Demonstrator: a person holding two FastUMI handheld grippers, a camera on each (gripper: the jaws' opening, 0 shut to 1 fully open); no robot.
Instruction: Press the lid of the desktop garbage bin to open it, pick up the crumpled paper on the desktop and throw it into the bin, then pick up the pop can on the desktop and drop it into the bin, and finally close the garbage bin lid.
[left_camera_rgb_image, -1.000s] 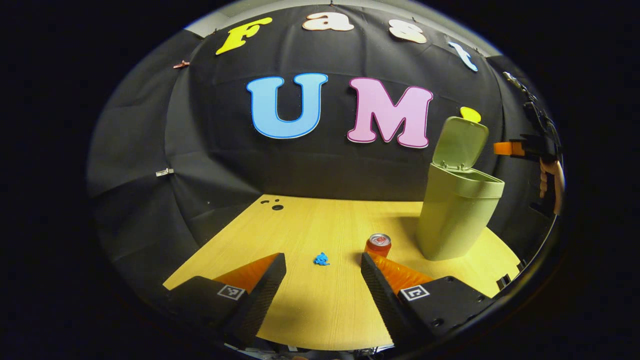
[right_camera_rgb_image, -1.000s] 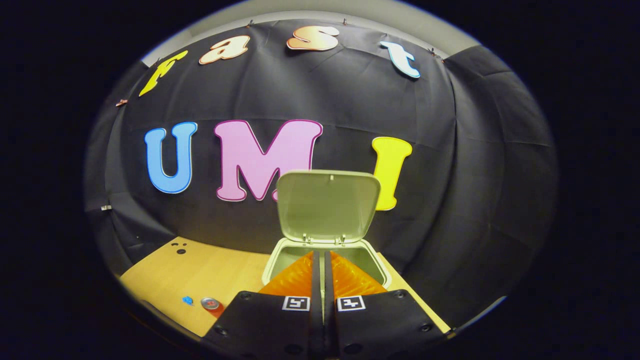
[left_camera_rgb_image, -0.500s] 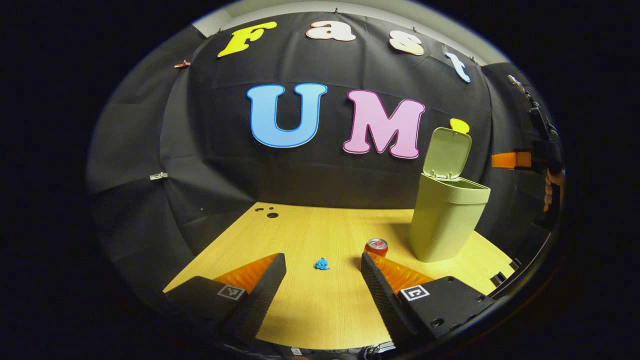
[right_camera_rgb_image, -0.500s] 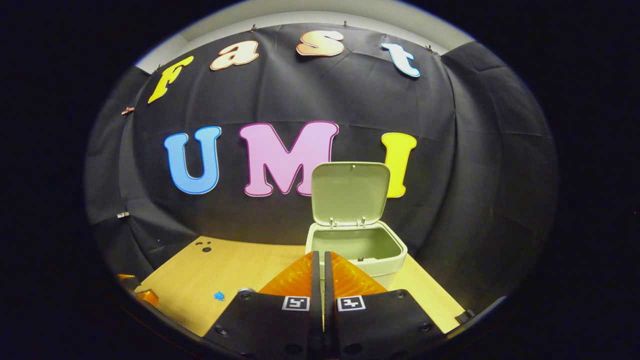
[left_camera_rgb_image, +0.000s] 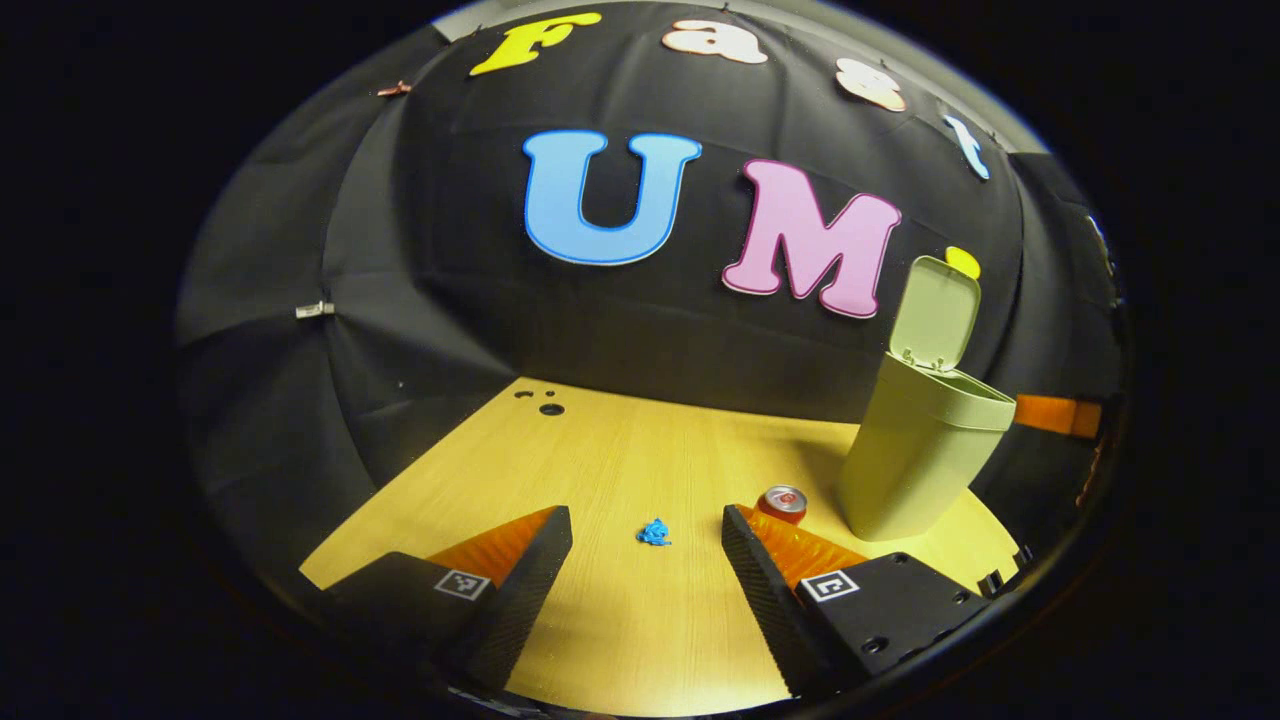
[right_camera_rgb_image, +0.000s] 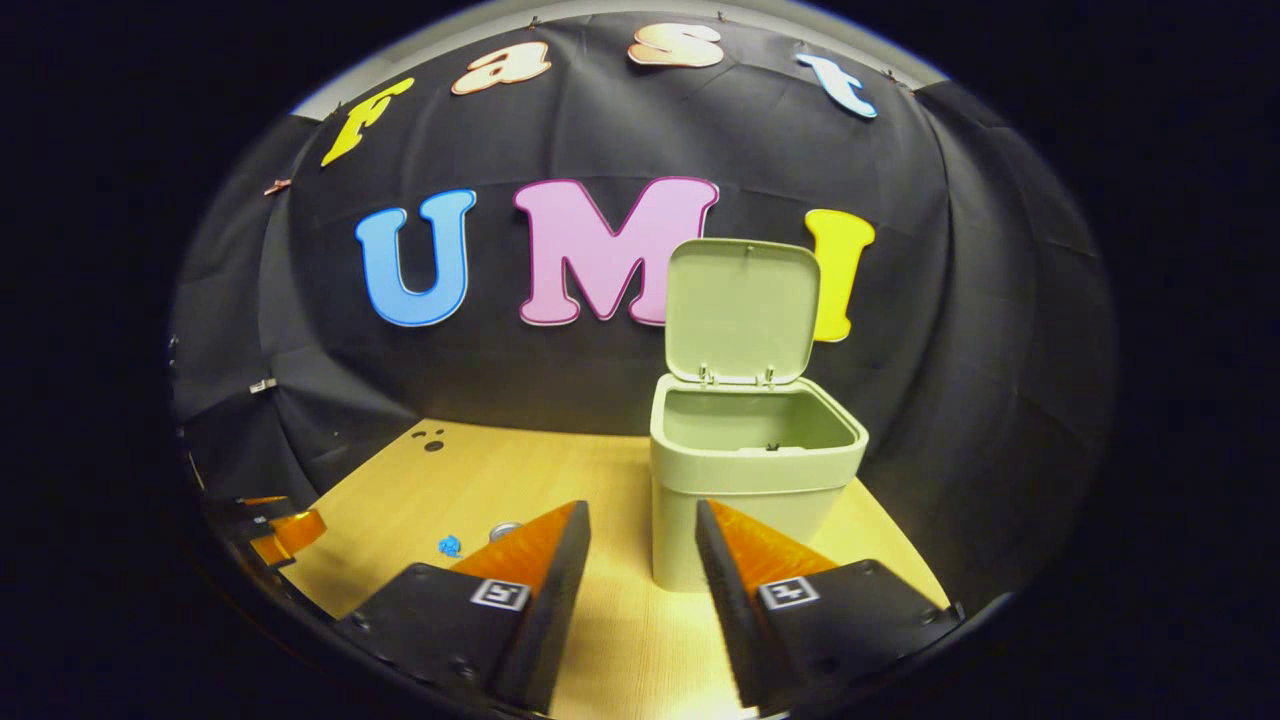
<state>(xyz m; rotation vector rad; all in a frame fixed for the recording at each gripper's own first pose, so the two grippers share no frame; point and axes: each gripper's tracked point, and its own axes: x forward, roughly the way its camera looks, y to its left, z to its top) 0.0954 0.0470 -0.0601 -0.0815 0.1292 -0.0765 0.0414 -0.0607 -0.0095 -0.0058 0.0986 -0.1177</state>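
**Bin open, paper and can on the desk**

Black cloth walls close in a light wooden desktop (left_camera_rgb_image: 620, 460) with a few small dark holes near its far left corner. On the right side of the desk stands a pale green garbage bin (right_camera_rgb_image: 752, 470), its lid (right_camera_rgb_image: 742, 308) hinged at the far edge and standing upright, fully open. In the right gripper view the bin's inside shows bare green walls; the bottom is out of sight.

A small blue crumpled paper (left_camera_rgb_image: 654, 533) lies on the desk left of the bin, and a red pop can (left_camera_rgb_image: 783, 502) stands upright between the paper and the bin, just beside the bin's base, apart from it.

The left gripper (left_camera_rgb_image: 647, 545) hovers over the near part of the desk, jaws spread wide and empty, with the paper lying in line with the gap, farther off. The right gripper (right_camera_rgb_image: 640, 545) faces the bin from the near side, jaws parted and grasping nothing.
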